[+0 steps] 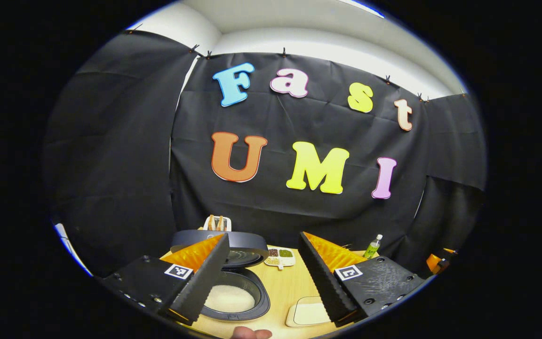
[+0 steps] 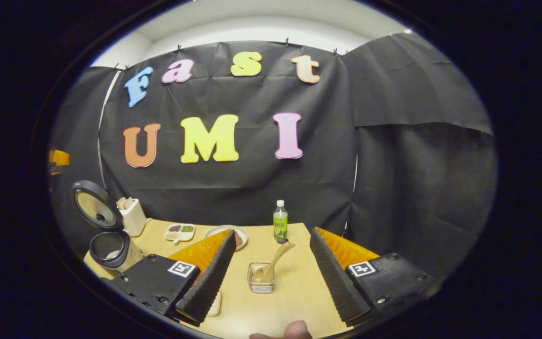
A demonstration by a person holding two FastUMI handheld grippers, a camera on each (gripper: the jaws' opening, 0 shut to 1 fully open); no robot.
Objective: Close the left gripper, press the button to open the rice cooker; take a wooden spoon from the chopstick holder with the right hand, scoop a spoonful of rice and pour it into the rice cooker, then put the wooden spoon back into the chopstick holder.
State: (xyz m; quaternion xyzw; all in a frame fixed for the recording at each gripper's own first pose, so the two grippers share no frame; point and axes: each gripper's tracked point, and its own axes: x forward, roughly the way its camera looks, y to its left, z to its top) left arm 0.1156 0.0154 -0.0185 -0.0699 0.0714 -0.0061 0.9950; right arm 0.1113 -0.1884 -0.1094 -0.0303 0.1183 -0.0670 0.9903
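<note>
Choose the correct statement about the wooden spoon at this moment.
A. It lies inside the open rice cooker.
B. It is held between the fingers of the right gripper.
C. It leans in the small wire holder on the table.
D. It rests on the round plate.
C: in the right gripper view the wooden spoon stands tilted in the small wire holder on the table, while the right gripper is open with nothing between its fingers.

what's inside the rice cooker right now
The open rice cooker holds a layer of white rice in its pot. The left gripper's finger covers the pot's left part.
</note>
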